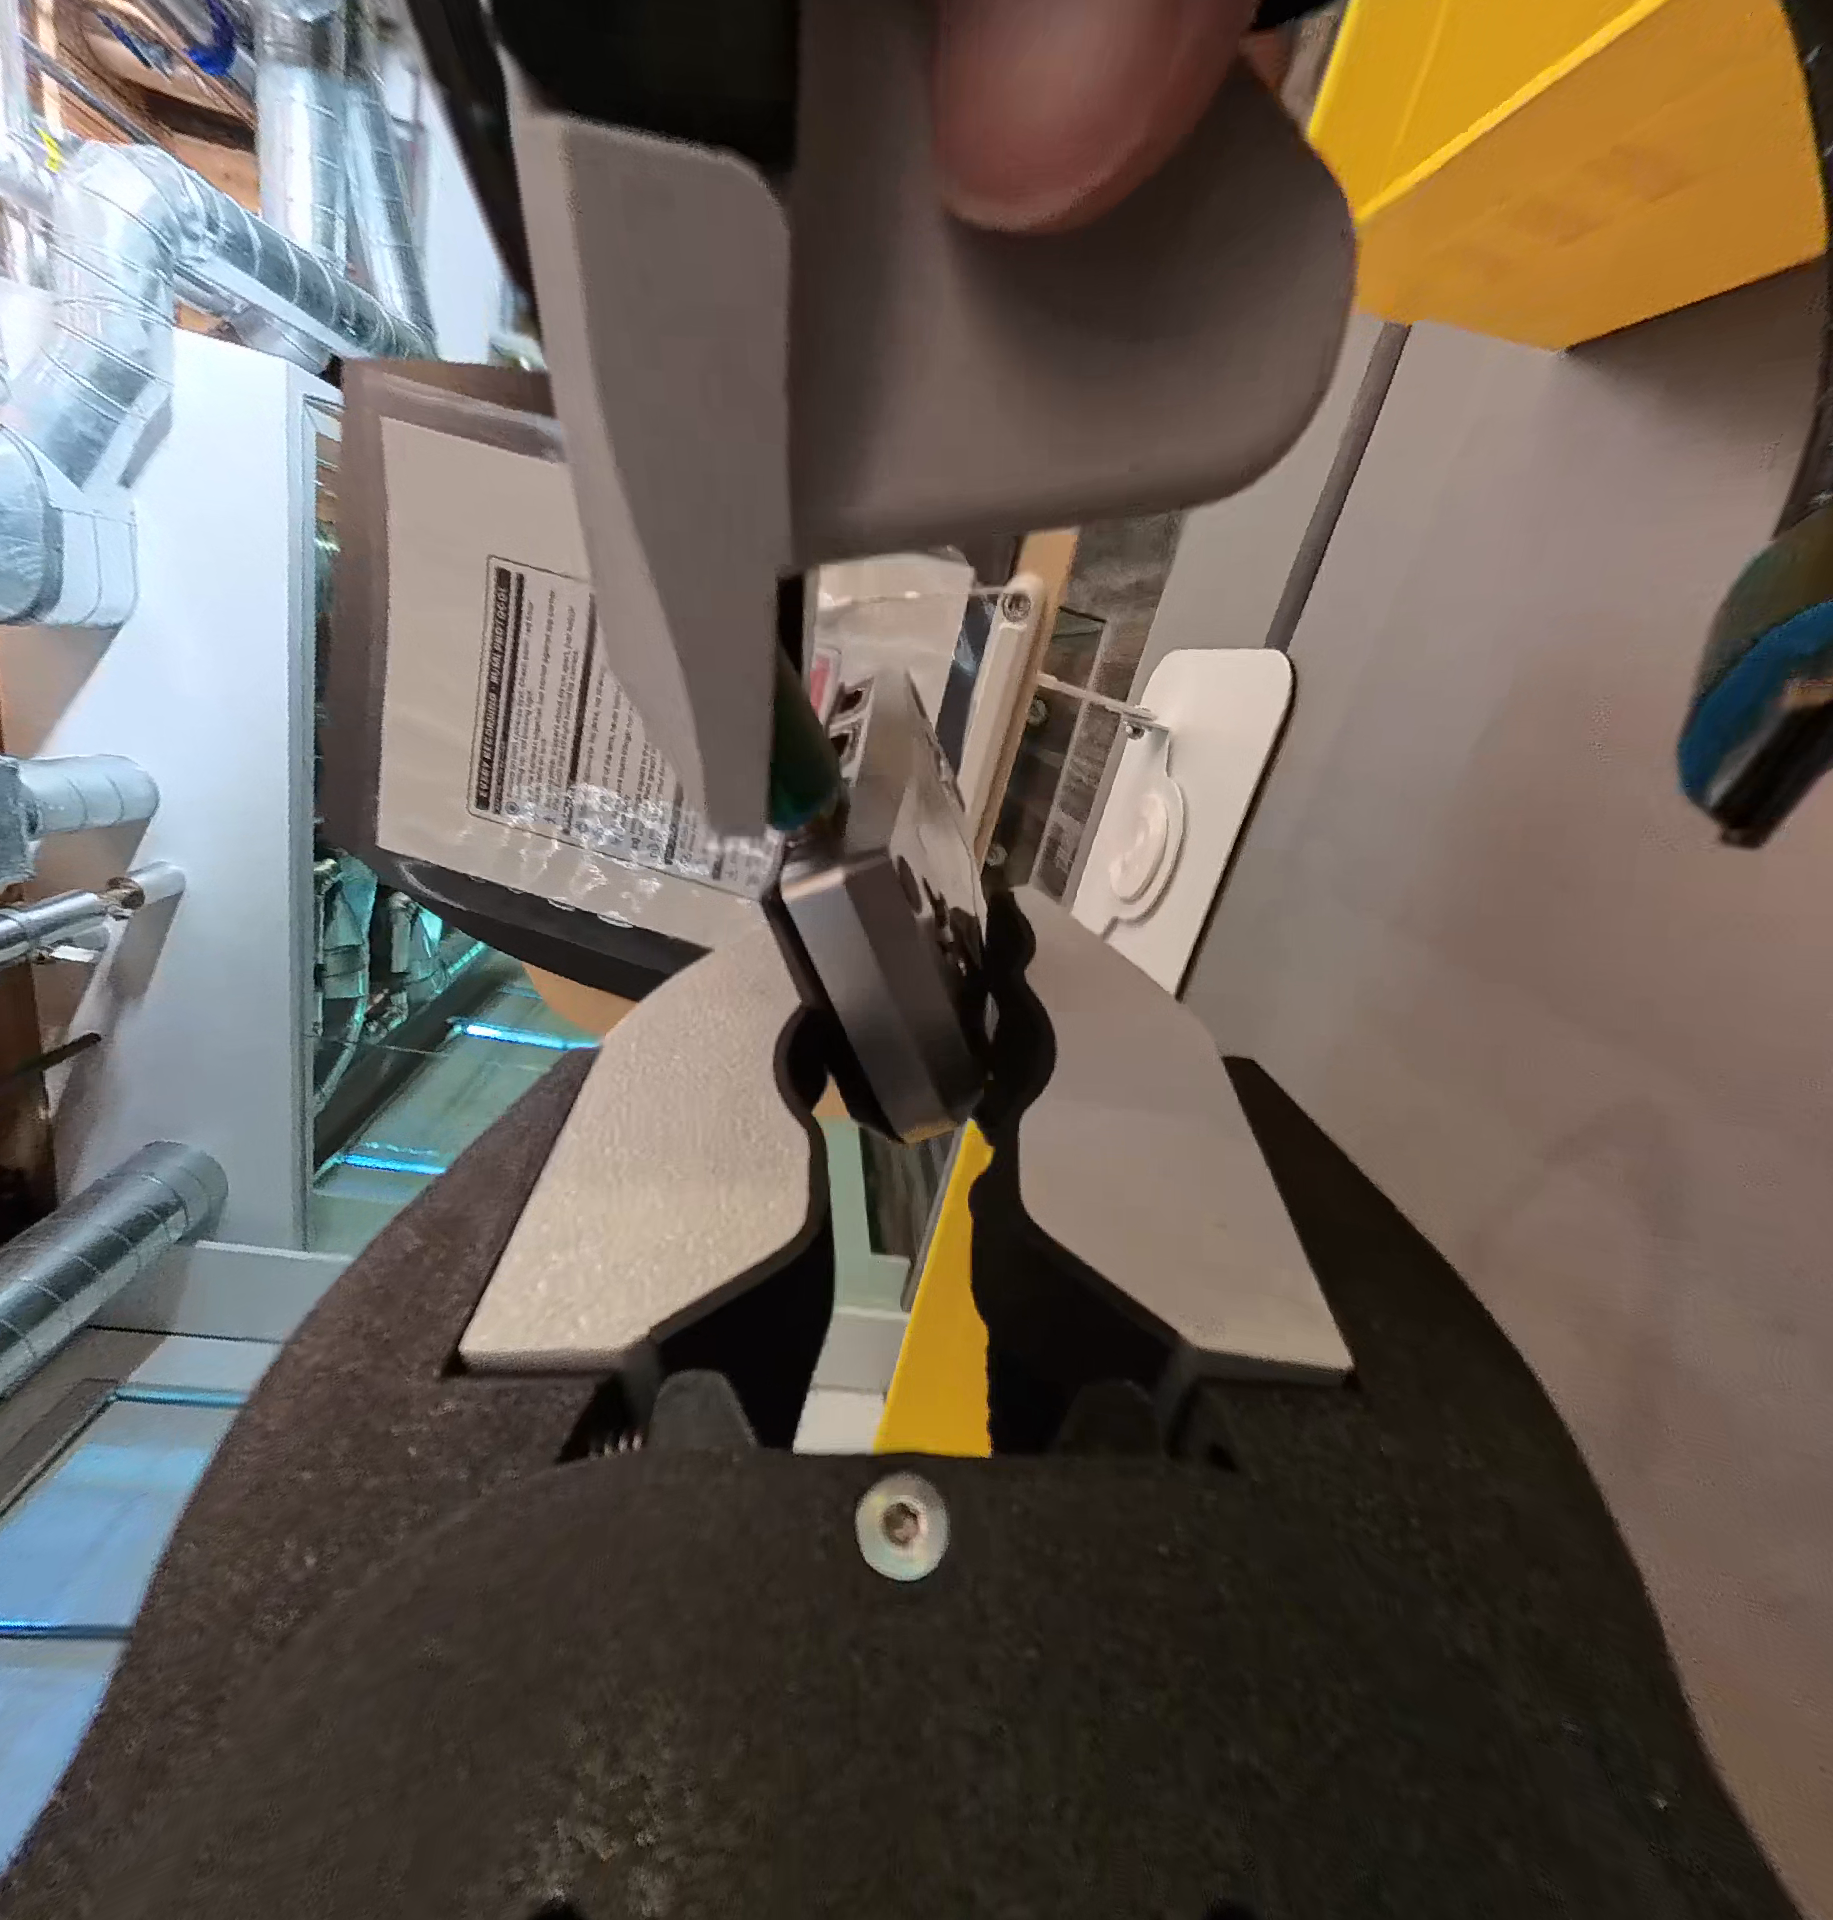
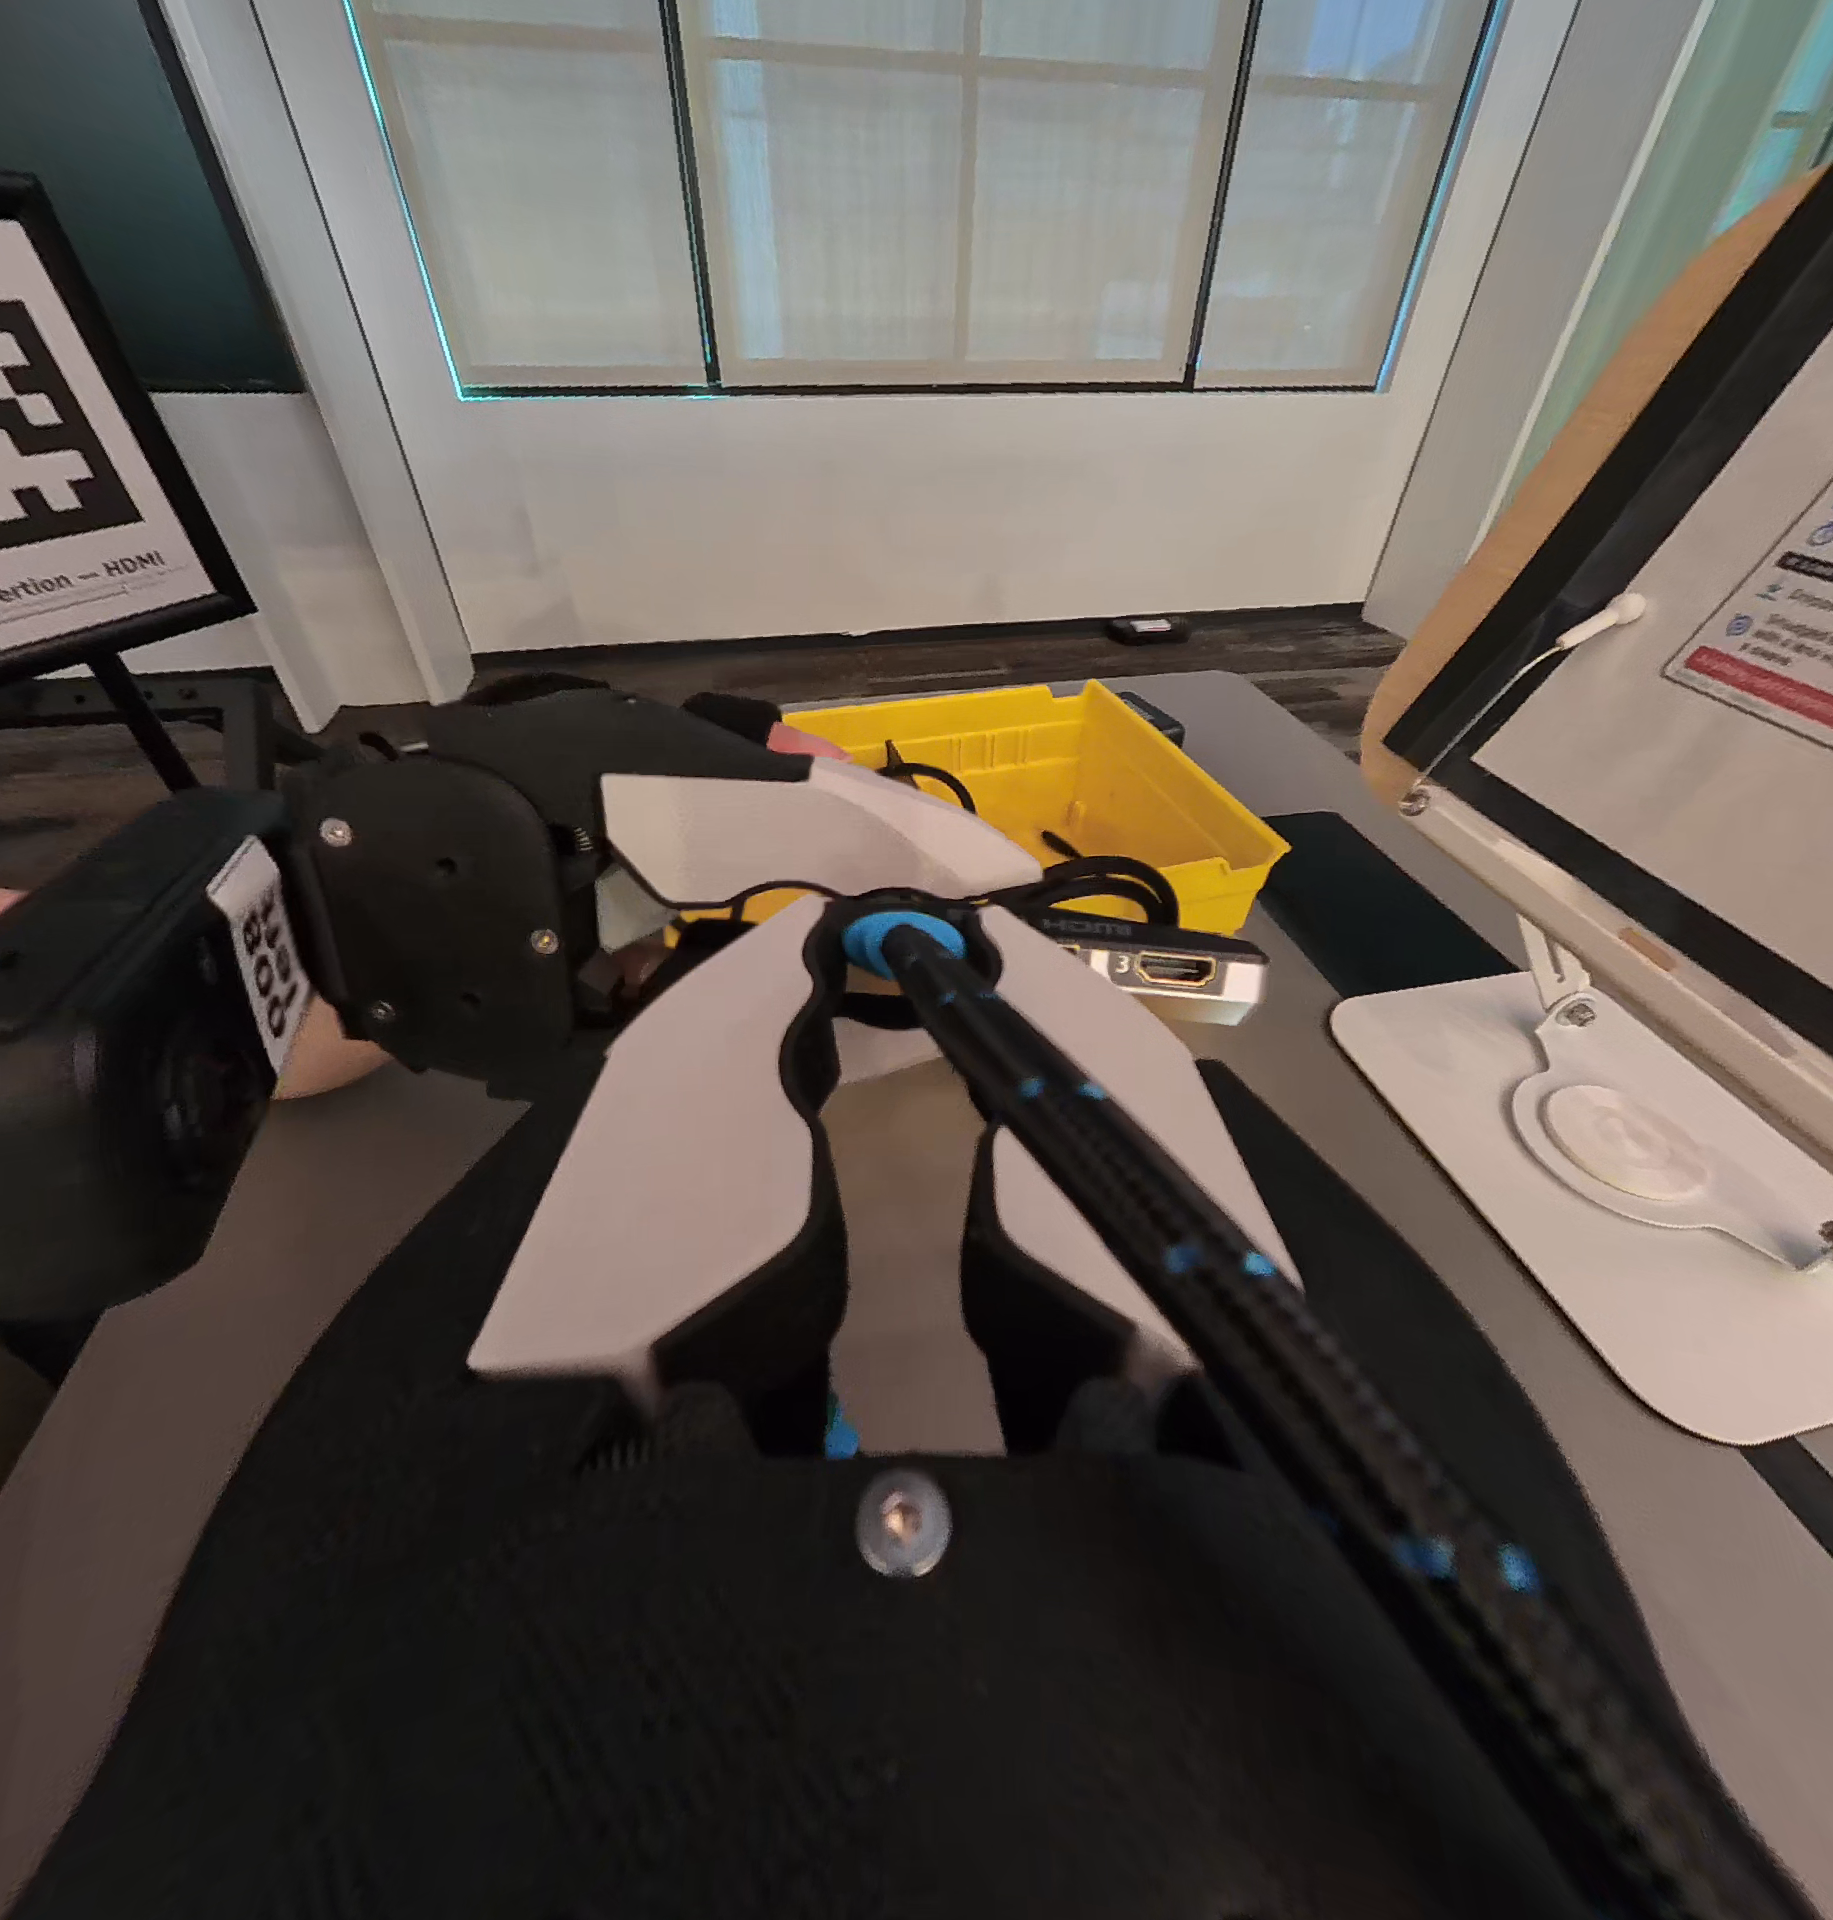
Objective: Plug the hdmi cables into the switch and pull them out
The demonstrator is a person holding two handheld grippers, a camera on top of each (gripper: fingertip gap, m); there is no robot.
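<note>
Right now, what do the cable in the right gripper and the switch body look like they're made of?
The cable looks like braided fabric sleeving, matte black with blue flecks, judging by the woven texture; its blue collar seems rubber or plastic. The switch appears to be brushed metal, silvery with a dull sheen, though painted plastic can't be excluded. The right gripper clamps the cable.

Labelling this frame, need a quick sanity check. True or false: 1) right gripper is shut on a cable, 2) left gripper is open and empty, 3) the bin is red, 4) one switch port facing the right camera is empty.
1) True: right gripper clamps the black, blue-flecked cable.
2) False: left gripper is shut on the switch.
3) False: the bin is yellow.
4) True: an open port shows.
</note>
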